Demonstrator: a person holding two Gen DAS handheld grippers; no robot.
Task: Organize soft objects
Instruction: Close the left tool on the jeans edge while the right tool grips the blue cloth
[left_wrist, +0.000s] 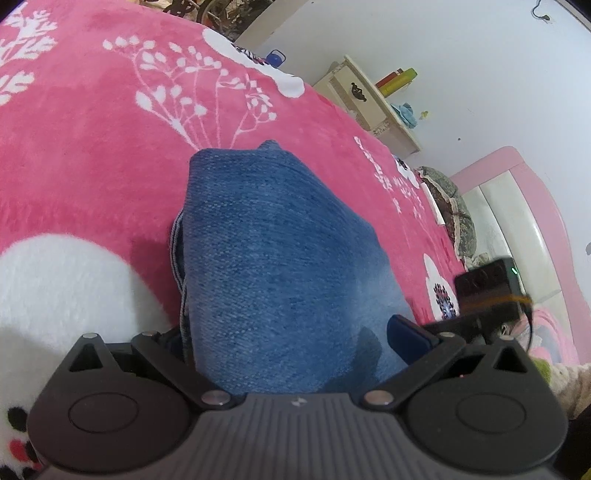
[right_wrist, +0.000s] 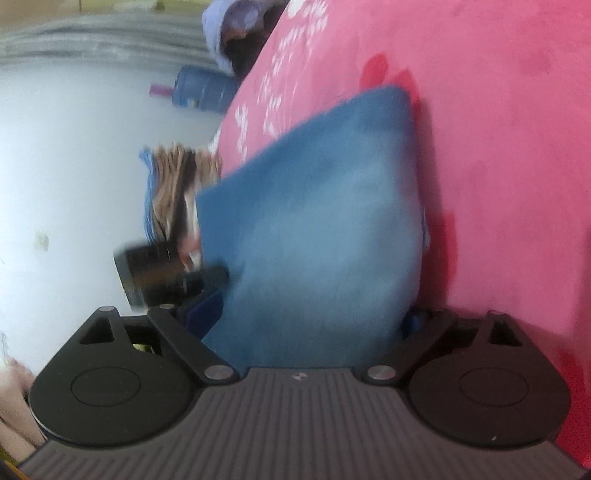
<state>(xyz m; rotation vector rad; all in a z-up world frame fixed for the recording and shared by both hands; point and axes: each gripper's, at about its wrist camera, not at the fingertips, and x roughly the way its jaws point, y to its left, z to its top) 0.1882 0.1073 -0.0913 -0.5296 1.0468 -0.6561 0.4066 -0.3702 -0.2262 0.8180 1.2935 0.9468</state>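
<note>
Folded blue denim (left_wrist: 280, 258) lies on a pink blanket (left_wrist: 92, 147) with white plant prints, running straight ahead from the left gripper (left_wrist: 288, 339). Its near end fills the gap between the 2 fingers, which stand wide apart; only 1 blue pad (left_wrist: 408, 338) shows, resting on the cloth's right edge, while the left finger is mostly hidden behind the fold, so a firm grip cannot be confirmed. To the right, part of the other black tool (left_wrist: 487, 291) is cut off by the denim.

In the right wrist view (blurred throughout) the same denim (right_wrist: 317, 229) rises forward from between the right gripper (right_wrist: 314, 325) fingers, blanket (right_wrist: 498, 147) to its right. Both fingers hug the cloth's sides, their tips covered, so whether they clamp it cannot be told. A dark blurred device (right_wrist: 155, 277) sits left of the cloth.
</note>
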